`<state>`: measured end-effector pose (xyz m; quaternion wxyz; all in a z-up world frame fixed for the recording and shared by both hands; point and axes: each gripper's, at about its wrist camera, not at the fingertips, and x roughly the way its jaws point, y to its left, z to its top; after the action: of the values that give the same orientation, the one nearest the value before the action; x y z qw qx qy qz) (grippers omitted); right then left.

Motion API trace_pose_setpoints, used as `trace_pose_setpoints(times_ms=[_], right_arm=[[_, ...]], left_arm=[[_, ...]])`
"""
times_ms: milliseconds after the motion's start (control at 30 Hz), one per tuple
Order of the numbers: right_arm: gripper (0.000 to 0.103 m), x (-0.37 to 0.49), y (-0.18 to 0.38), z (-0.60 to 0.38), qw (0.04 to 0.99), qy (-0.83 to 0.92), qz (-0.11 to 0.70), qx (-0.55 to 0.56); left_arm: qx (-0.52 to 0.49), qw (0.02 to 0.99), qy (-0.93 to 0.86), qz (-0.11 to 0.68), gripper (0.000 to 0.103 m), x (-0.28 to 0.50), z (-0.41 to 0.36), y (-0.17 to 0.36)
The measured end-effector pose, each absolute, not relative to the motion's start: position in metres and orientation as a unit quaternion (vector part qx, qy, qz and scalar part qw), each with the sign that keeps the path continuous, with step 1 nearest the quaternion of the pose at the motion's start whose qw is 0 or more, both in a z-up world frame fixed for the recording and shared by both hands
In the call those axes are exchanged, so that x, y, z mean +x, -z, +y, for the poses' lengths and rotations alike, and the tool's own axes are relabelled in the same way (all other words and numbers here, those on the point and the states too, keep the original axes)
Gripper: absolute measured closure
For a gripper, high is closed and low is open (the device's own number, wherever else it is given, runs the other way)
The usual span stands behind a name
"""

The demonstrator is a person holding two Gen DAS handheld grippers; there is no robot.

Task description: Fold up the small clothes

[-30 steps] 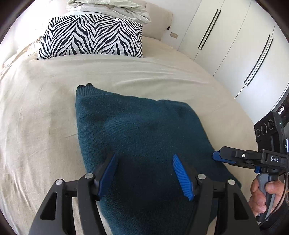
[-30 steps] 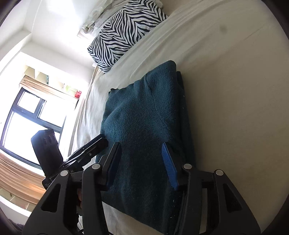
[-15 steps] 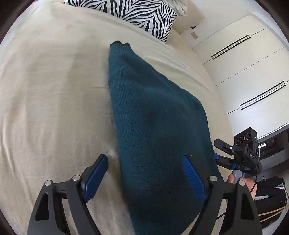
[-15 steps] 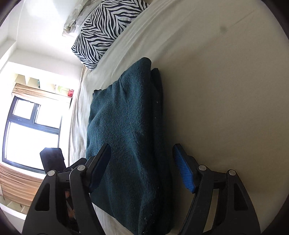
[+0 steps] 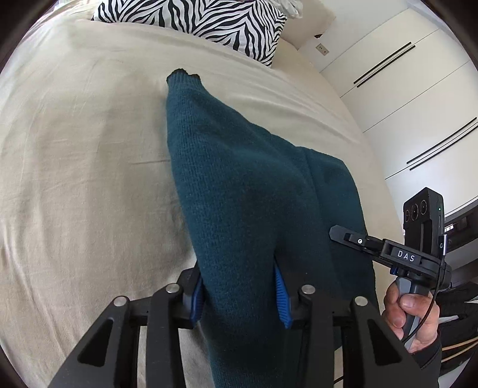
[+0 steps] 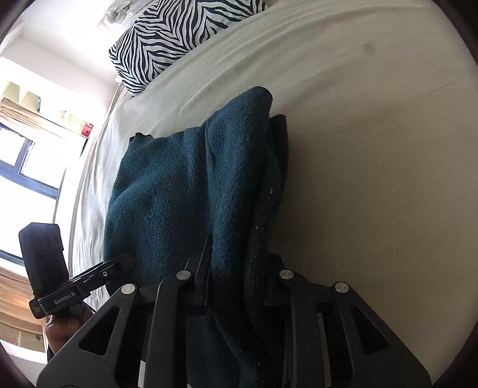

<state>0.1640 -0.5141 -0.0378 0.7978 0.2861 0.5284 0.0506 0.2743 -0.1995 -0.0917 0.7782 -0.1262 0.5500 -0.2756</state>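
Your left gripper [image 5: 240, 294] is clamped on the near-left edge of the teal sweater [image 5: 254, 185], its jaws having just closed with the knit bunched between the blue pads [image 5: 280, 294]. Your right gripper [image 6: 239, 286] has also just closed, pinching the thick stacked layers at the sweater's near-right edge. The sweater lies partly folded on the bed sheet [image 5: 83, 179], its far end pointing toward the zebra pillow [image 5: 209, 21] and stopping well short of it.

To do this fold well, lift both near corners together and evenly, so the edge between them stays taut and does not sag. Carry it toward the zebra pillow and lay it down square on the far edge of the sweater, keeping the side fold nearest your right gripper stacked as it is. Release only once the cloth rests flat.

Much is hidden. The right gripper's pads are buried in the knit, so you cannot see how many layers they hold. The near hem runs under both grippers and out of view. In the left wrist view only the right gripper's fingertip and handle show, with your hand [image 5: 409, 313] around it.
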Motion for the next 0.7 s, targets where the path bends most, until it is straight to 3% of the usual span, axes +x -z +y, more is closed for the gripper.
trace_pose_setpoints(times_ms=[400, 700], right_arm=[[0.082, 0.084, -0.036, -0.390, 0.817, -0.141, 0.499, 0.251], [0.082, 0.024, 0.002, -0.295, 0.784, -0.191, 0.518, 0.284]], left_arm=[[-0.087, 0.807, 0.281, 0.512, 0.062, 0.165, -0.104, 0.026], [-0.095, 0.808, 0.259, 0.520, 0.062, 0.084, -0.020, 0.051]])
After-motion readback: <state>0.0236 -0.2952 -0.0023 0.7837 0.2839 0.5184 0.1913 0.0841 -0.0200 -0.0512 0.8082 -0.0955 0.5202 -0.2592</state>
